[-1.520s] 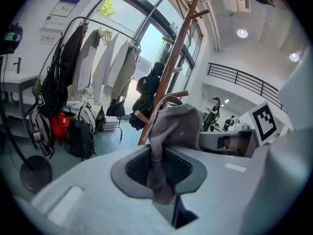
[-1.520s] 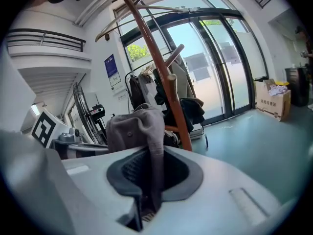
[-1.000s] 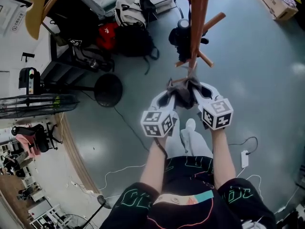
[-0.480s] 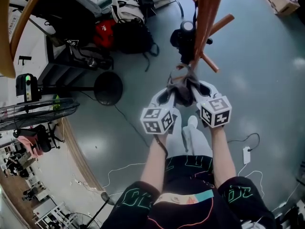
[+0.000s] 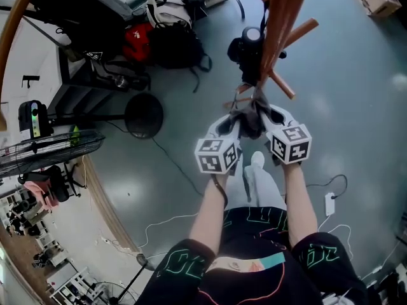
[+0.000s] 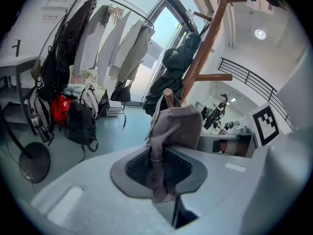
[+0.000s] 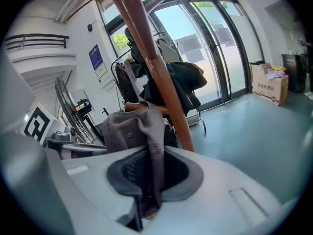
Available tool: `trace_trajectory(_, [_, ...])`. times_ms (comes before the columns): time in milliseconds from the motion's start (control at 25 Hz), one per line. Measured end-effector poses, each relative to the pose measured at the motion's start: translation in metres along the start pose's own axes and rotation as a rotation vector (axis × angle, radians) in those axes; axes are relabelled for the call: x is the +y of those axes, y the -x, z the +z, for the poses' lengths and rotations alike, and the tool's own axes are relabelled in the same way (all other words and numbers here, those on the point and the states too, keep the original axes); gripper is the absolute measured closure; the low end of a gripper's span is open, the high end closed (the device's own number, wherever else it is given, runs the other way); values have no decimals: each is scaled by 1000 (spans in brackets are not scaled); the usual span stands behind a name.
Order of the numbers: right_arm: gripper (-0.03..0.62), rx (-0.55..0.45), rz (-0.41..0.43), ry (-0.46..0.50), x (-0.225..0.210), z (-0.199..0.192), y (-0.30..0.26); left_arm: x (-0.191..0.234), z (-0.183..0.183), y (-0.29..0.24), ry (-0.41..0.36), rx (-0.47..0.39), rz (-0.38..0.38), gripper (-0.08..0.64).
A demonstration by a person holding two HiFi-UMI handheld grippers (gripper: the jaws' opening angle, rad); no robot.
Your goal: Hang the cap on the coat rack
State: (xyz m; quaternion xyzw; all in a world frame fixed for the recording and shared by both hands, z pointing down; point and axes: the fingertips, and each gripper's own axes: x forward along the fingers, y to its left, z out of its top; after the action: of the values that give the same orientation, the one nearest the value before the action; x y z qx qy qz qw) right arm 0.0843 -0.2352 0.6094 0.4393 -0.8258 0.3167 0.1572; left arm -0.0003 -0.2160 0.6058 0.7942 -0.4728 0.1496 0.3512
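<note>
Grey fabric of the cap [image 5: 248, 116] is stretched between both tools. The left gripper [image 6: 159, 168] is clamped narrow on 1 side of the rim and the right gripper [image 7: 149, 175] pinches the opposite side. The crown therefore hangs open between the 2, which I judge is meant to let a peg slip inside. The cap sits just in front of the wooden coat rack [image 5: 284, 18], and the rounded tip of 1 lower peg [image 6: 168, 95] shows right behind its crown; whether it touches the cloth I cannot tell. The slanted pole runs close past the right gripper, so that side leaves little room, and a dark garment [image 5: 247, 46] hangs on the rack's far side. Higher pegs jut out above. Toward the person the floor [image 5: 356, 107] lies open, and the backpacks [image 5: 172, 40] stand well apart to the left, so drawing back looks unobstructed.
</note>
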Motion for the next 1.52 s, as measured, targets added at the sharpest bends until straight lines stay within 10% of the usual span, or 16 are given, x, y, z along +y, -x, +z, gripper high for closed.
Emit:
trace_trajectory(360, [535,-9,-54,-53,-32,-5,-2,-10,-3,-22,11,20,3,485])
trace_trajectory(560, [487,-15,-102,-107,-41,-12,2,-5,-4,-18,0,16,27,339])
trace_trajectory(760, [448,-17,-111,-158,-40,-21,6,6,-2,0,83,-43,57,341])
trace_trajectory(1200, [351,1,-21,-81,-27,-15,35,-32,20,20,16,-144,6,392])
trace_trajectory(1520, [588,-224,37,-11,-10,41,81,-59,46,43,-143,-225,51,488])
